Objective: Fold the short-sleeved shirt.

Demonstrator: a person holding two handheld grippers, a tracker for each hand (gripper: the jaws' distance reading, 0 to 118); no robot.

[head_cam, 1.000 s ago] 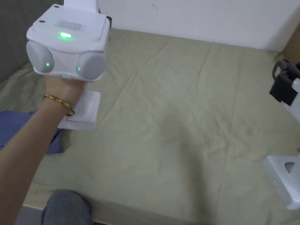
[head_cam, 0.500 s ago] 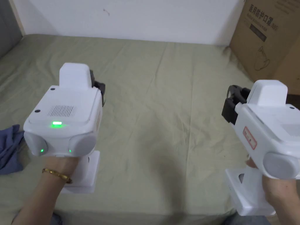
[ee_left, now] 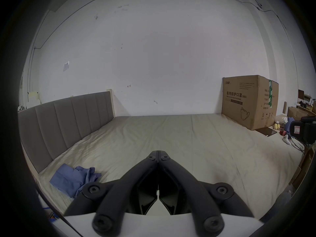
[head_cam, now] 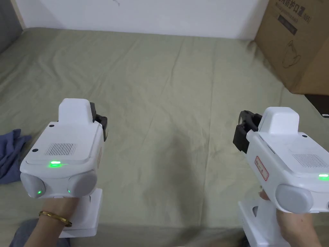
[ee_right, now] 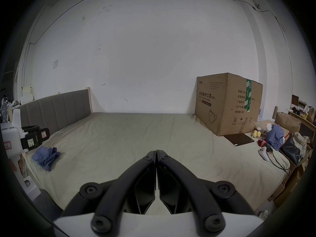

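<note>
A blue shirt (head_cam: 11, 154) lies crumpled near the left edge of the bed (head_cam: 180, 96), also visible in the left gripper view (ee_left: 73, 179) and the right gripper view (ee_right: 45, 157). My left gripper (ee_left: 158, 152) hovers over the bed's near left part, jaws pressed together with nothing between them. My right gripper (ee_right: 156, 151) hovers at the near right, also shut and empty. In the head view the left gripper (head_cam: 102, 123) and right gripper (head_cam: 242, 128) are held side by side, both pointing away from me. The shirt lies left of the left gripper, apart from it.
A large cardboard box (head_cam: 295, 41) stands at the bed's far right corner against the white wall. A grey headboard (ee_left: 59, 127) runs along the left side. A dark flat pad (ee_right: 239, 139), a white controller (ee_right: 264, 152) and cluttered bags lie at the bed's right edge.
The head camera swung right and down. The left gripper came down from high up at the left. The right gripper moved in from the right edge to hang level with it.
</note>
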